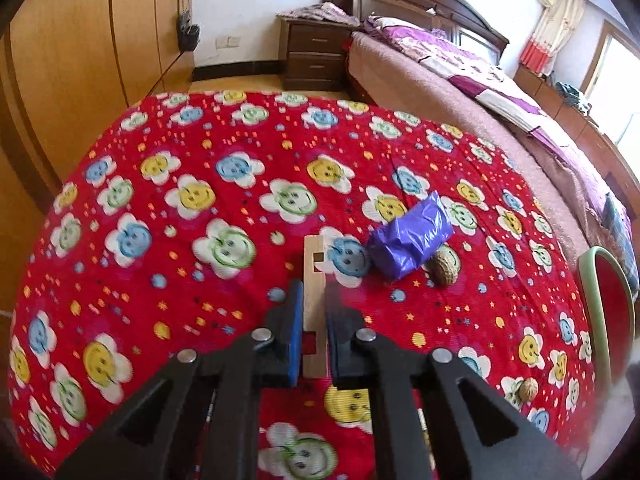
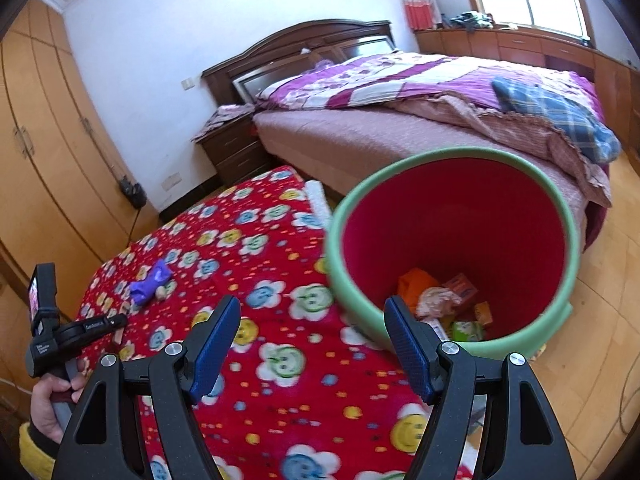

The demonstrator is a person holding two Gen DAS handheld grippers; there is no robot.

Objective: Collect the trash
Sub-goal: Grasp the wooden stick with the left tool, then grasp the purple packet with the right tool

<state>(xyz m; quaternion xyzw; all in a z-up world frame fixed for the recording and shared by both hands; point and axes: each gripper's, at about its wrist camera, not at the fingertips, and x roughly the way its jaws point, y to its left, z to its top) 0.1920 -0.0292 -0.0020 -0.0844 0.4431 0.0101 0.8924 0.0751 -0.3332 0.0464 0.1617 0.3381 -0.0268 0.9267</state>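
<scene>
A light wooden strip with square notches lies on the red flowered cloth, and my left gripper is shut on it, blue pads against both its sides. Just right of it lie a crumpled purple plastic bag and a brown nut shell; the right wrist view shows the bag far left. My right gripper stands open and empty over the cloth, next to the green-rimmed red bin. The bin holds several wrappers and crumpled paper.
Another nut lies near the cloth's right edge, close to the bin. A hand holds the left gripper's handle at far left. A bed, a dark nightstand and wooden wardrobes surround the table.
</scene>
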